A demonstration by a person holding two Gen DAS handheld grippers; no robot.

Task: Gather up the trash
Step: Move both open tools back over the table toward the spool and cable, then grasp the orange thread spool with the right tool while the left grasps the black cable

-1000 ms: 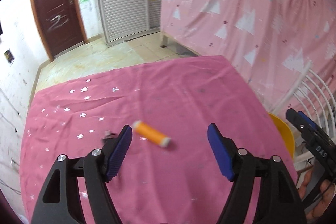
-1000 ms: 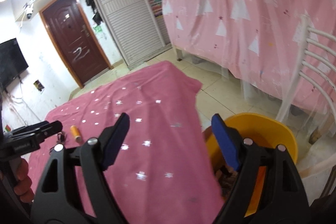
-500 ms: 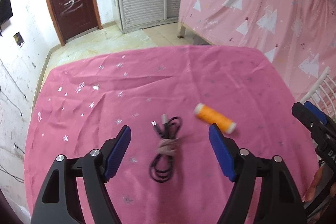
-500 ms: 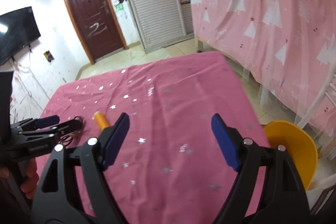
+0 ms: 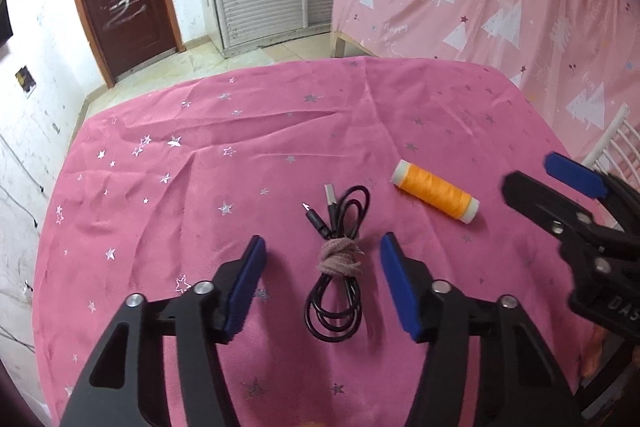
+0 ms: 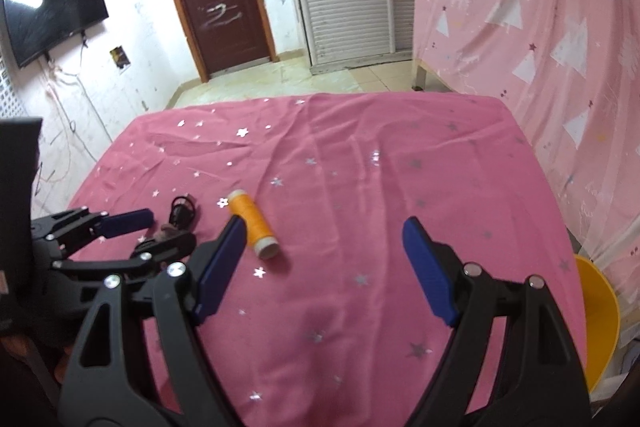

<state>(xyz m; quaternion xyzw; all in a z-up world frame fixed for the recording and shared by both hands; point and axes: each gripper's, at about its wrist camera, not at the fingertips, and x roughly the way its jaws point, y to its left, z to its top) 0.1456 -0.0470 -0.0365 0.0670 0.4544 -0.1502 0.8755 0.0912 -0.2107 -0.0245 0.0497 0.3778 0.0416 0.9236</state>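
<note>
Coiled black USB cable (image 5: 335, 269), light and floppy, is seen lying on the pink tablecloth (image 5: 200, 155) between the parted fingers of the left gripper (image 5: 322, 283), best pinched at its cloth-tied waist; orange thread spool (image 5: 436, 193) at 2 o'clock; right gripper (image 6: 324, 267) held wide, empty.

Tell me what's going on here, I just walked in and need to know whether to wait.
A person with a gripper in each hand is clearing a table with a pink cloth. The left gripper is open, its fingers either side of a bundled black cable, not yet closed on it. The right gripper is open and holds nothing. An orange thread spool lies beside the cable. A yellow bin sits past the table's right edge.
</note>
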